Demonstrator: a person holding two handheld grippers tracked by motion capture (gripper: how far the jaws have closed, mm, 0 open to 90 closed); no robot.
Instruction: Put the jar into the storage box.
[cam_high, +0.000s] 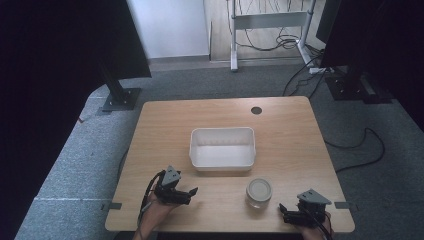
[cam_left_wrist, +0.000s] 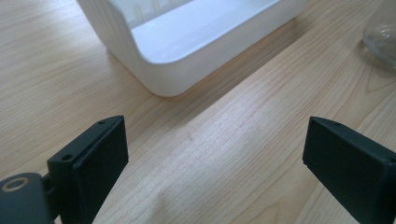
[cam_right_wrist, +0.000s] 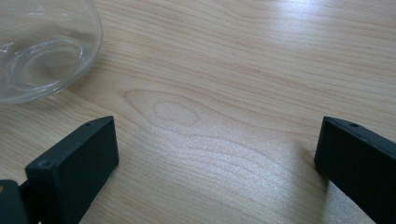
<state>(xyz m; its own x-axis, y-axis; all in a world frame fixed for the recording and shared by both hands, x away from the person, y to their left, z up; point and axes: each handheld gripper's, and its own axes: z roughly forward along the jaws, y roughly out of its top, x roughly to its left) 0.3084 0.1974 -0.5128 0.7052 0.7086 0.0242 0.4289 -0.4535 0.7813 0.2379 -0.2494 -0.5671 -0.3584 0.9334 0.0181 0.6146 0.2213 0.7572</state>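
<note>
Glass jar (cam_high: 259, 192) standing upright on the worktop (cam_high: 165, 125) just in front of the white tub (cam_high: 222, 148), closer to the right claw (cam_high: 283, 212) than the left claw (cam_high: 192, 194), off to that claw's left, both claws wide open and empty.

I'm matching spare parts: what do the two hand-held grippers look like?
Both the left hand-held gripper and the right hand-held gripper are black, each with two flat, blocky rectangular jaws, a grey three-cornered plate on top and a trailing black cable.
</note>
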